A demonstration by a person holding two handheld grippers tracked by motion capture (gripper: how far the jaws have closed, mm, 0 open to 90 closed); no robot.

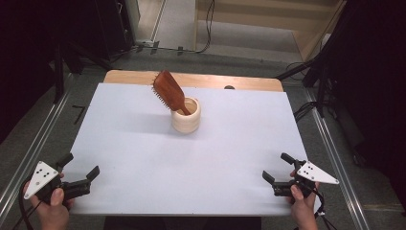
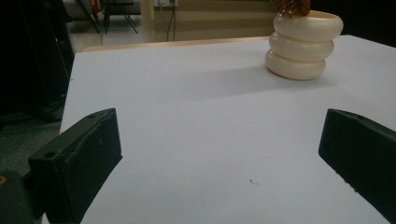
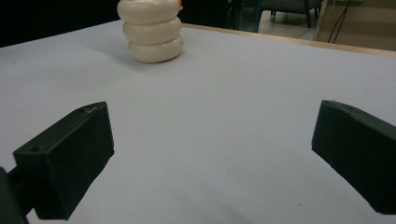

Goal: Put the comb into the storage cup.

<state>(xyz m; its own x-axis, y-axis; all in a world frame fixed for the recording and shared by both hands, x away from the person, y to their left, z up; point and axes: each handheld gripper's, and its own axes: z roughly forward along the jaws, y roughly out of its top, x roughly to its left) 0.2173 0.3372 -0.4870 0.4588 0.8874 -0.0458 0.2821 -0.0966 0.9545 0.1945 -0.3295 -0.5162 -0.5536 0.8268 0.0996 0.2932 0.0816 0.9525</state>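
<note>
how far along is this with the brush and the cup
Either just finished or not yet begun; the pictures cannot settle which. The wooden hairbrush stands handle-down in the cream ribbed cup, leaning toward the far left. Nothing is in hand: the left gripper and the right gripper both sit open at the near edge of the white table, well apart from the cup. No further step is visibly under way.

The left gripper (image 1: 80, 165) was held low at the near left, in the left hand (image 1: 51, 208). Its two black jaws stood wide apart with nothing between them, and they pointed forward and a bit to the right. The right gripper (image 1: 276, 166) was held low at the near right, in the right hand (image 1: 302, 207). Its jaws were wide apart too, with nothing between them, and they pointed up and to the left.
</note>
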